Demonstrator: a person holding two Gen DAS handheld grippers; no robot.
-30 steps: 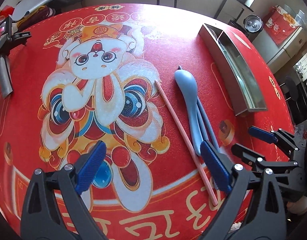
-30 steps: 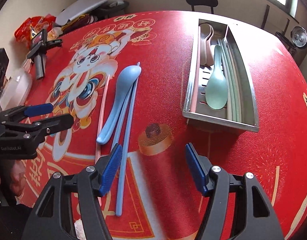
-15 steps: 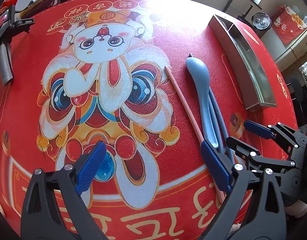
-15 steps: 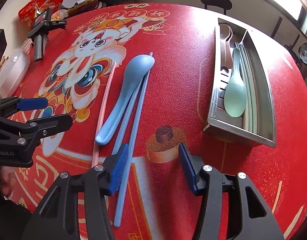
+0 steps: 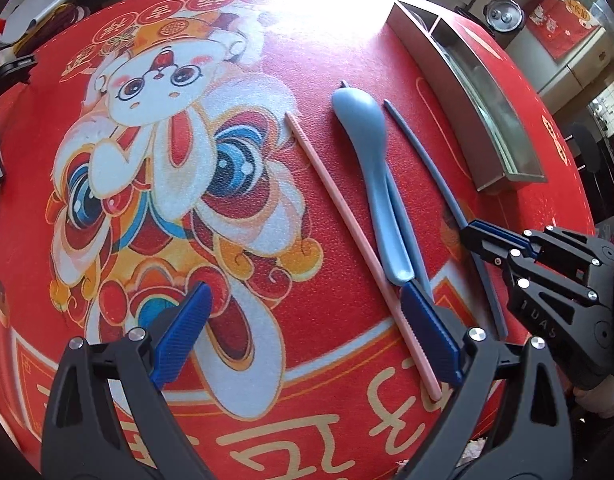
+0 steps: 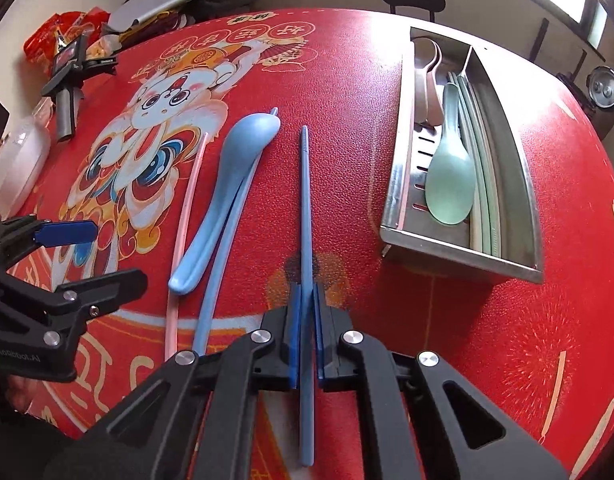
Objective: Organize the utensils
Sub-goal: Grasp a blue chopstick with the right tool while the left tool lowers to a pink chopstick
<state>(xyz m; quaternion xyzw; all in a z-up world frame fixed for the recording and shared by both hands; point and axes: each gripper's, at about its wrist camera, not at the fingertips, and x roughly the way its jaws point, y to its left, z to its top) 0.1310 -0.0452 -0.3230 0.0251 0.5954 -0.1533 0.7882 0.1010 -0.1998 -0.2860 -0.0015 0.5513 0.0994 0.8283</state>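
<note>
while the left gripper (image 5: 303,336) hangs wide open above the printed red tablecloth (image 5: 267,60), gripping nothing, its right finger sits just over the near end of the pink chopstick (image 5: 339,216). right of that lies the blue spoon (image 5: 367,152), bowl away from the camera, with a second blue chopstick (image 6: 227,240) partly beneath it. further right, the right gripper (image 6: 305,332) has just clamped shut on the blue chopstick (image 6: 305,208), holding it near its thicker end, so the long tip pokes forward toward the far side of the table. the steel utensil tray (image 6: 459,248) stands at the far right, well apart from the held stick; its narrow right-hand compartment already holds pale chopsticks, and a green spoon (image 6: 451,176) rests in the slotted left one. doing this step well probably means lifting the stick level before moving, so the tip does not drag or snag the cloth, then lining it up lengthwise with the narrow compartment before letting go. a grip this far off-centre may let the tip droop, so slow travel seems wise.
</note>
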